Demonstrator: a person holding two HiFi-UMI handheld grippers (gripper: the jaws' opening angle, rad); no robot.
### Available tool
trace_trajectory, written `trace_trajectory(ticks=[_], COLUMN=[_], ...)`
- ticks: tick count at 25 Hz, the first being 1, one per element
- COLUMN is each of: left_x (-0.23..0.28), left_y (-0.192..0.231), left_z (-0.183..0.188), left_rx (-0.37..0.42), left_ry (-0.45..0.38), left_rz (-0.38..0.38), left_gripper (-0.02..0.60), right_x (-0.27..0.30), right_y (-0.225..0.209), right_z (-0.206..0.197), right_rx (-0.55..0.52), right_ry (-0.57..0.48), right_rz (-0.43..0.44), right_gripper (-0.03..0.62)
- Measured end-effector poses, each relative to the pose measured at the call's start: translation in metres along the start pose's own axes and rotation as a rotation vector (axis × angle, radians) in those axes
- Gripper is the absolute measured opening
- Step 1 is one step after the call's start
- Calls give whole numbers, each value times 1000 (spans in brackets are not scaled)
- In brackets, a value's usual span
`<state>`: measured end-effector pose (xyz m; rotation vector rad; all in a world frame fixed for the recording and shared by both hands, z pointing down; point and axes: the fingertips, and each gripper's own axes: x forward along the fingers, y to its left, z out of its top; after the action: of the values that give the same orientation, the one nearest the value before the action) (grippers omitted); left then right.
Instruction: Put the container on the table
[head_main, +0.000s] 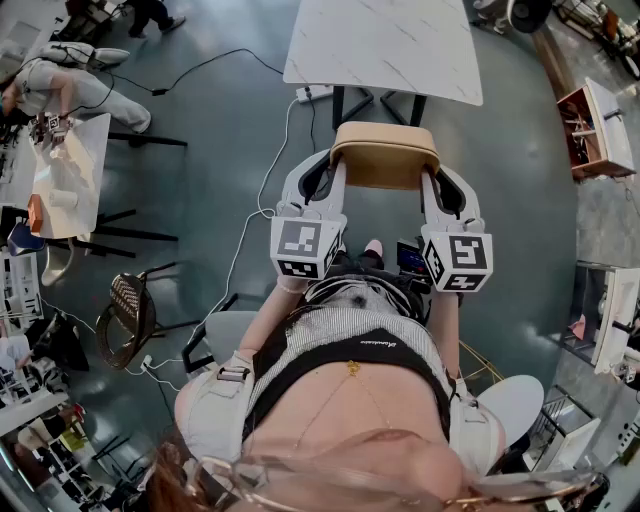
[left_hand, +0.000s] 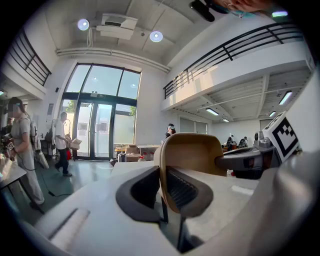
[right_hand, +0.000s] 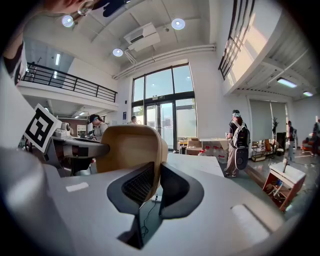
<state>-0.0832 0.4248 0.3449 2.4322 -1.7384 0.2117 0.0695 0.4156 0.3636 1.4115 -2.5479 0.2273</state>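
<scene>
Tan plastic container (head_main: 385, 155), rounded corners, held in the air over the grey floor (head_main: 220, 150), near the person's body. It is short of the white marble-top table (head_main: 385, 45), which stands on the far side. Not on the table yet.

Left gripper (head_main: 333, 180) is clamped on the container's left wall. In the left gripper view the two dark ribbed pads (left_hand: 186, 192) pinch the thin tan rim between them. Right gripper (head_main: 430, 185) does the same on the right wall, with one jaw inside and one outside. So both are closed on the container, one per side, and the container sits level between them.

Step, as I judge it: carry phase, lifted and heading for the table, placement not begun. Next move calls for pushing both grippers forward together until the container is over the tabletop. Then lower it evenly so it doesn't tilt, and open only once the base sits flat. The tabletop looks bare, so there is plenty of room.

Around: white power strip (head_main: 305, 95) and cable (head_main: 250, 215) on the floor at the table's near left. A dark chair (head_main: 130, 310) stands left, well apart.

Writing: only the black-and-white square marker cubes (head_main: 300, 247) on the grippers. Small white print on the person's dark strap is too small to read. No brand visible on the container.
</scene>
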Motion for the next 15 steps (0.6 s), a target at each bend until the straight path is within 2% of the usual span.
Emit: trace_trajectory(ticks=[15], left_x=[12], left_y=[-6], left_z=[-5], left_rx=[-13], left_ry=[-3], left_rz=[40], left_gripper=[35], right_x=[6], right_y=[-14], right_z=[-5], right_rx=[-6], right_ry=[-24], right_rz=[37], right_gripper=[71])
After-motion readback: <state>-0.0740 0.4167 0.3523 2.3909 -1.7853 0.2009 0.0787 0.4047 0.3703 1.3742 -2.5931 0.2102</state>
